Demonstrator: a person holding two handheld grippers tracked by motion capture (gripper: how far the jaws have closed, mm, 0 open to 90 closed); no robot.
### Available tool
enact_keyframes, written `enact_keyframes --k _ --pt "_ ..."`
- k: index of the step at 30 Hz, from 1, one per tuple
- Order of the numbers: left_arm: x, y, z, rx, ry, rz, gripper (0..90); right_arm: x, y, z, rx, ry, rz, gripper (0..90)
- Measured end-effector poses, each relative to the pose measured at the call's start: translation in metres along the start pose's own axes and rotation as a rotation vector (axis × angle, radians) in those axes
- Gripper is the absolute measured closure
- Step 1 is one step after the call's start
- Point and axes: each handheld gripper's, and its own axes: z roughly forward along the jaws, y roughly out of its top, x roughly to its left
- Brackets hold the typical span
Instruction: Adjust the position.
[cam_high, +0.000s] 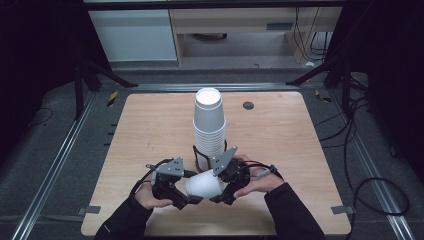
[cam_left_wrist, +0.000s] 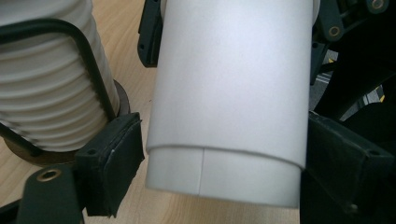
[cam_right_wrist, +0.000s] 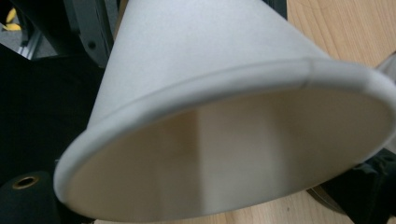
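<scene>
The table (cam_high: 150, 125) is a light wood board with a tall stack of cups (cam_high: 209, 125) standing inverted in a black wire holder (cam_high: 200, 159) near its middle. Just in front of the stack, above the near edge, one paper cup (cam_high: 205, 184) lies on its side in the air between the two tools.

The left gripper (cam_high: 192, 199) has its pads set against both sides of the cup's narrow end; in the left gripper view the cup (cam_left_wrist: 231, 93) sits between them, and a second, inner cup end (cam_left_wrist: 224, 175) protrudes below the outer wall. The judgement is that two nested cups are being pulled apart.

The right gripper (cam_high: 218, 197) meets the rim end. In the right gripper view the rim (cam_right_wrist: 224, 84) fills the frame and hides the jaws, so I cannot tell whether that gripper is pinching or spread.

Risks:
- Excess squeeze from either side would crease the thin paper wall or ovalise the rim.
- A pull off the cup's axis would likely jam the nested pair tighter.
- A weak hold on the smooth taper may let the cup slip out and drop onto the table.
- The right gripper works close to the stack; a sideways jerk on release could knock it or its holder.
</scene>
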Motion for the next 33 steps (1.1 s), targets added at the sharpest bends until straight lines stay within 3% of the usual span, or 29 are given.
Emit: enact_keyframes --k 16,33 --pt "0.0000 -0.0008 0.0062 0.046 -0.021 0.005 20.0 0.0001 0.0016 0.0062 0.019 0.016 -0.011 9.2" --pt "-0.0004 -0.0014 0.0087 0.083 -0.030 0.006 22.5 0.0015 0.0021 0.0083 -0.006 0.009 -0.024 7.5"
